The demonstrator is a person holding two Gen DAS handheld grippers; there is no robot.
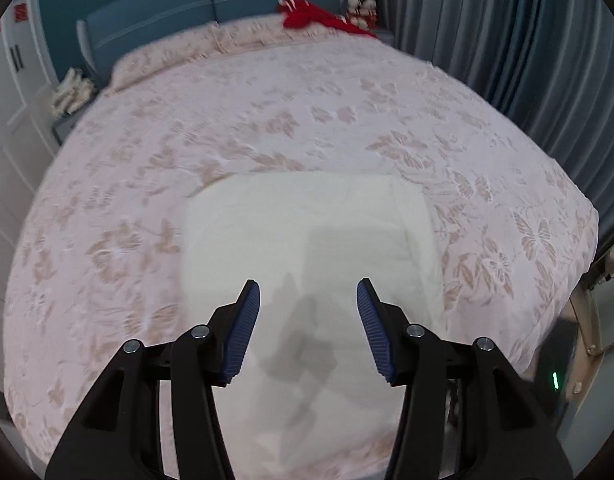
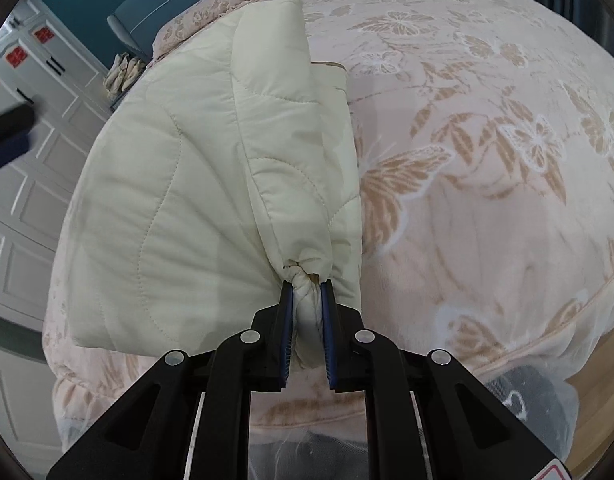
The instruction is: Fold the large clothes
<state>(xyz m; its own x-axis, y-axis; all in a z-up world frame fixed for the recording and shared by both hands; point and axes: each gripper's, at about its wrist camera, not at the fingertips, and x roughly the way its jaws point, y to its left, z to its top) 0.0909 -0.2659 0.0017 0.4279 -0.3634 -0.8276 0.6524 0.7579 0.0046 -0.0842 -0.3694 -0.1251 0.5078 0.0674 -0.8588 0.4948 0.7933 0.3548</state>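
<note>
Bed [image 1: 347,128] w/ pink floral cover fills both views; nothing else is on it near the work, only a red item [image 1: 307,16] far off by the headboard. The cream quilted jacket [image 2: 167,200] lies near the bed's near edge, already folded into a rough rectangle. In the left wrist view it shows as a pale block [image 1: 307,232], but that frame is blurred, so how flat the layers sit is hard to say.

Right claw [image 2: 307,312]: nearly closed, pads pinching a bunched cuff or sleeve end [image 2: 307,280] of the jacket, fabric gathered tight between them. The sleeve [image 2: 283,120] runs up from the grip and lies over the right side of the body panel.

Left claw [image 1: 308,320]: about half open, nothing between the pads, hanging above the jacket and not touching it.

Risks, biggest first:
- Only one claw holds cloth. Pulling the sleeve w/ no hold-down could drag the whole slippery padded stack toward the bed edge and undo the fold.
- Jacket sits close to the edge; an extra tug may tip part of it over the side.
- Grip is on a small puffy wad; it may slip out under tension, dropping the sleeve crooked.
- Puffy fill prob. springs back, so the sleeve may not stay flat once let go.
- Left claw coming down off-centre could rumple the top layer.
</note>
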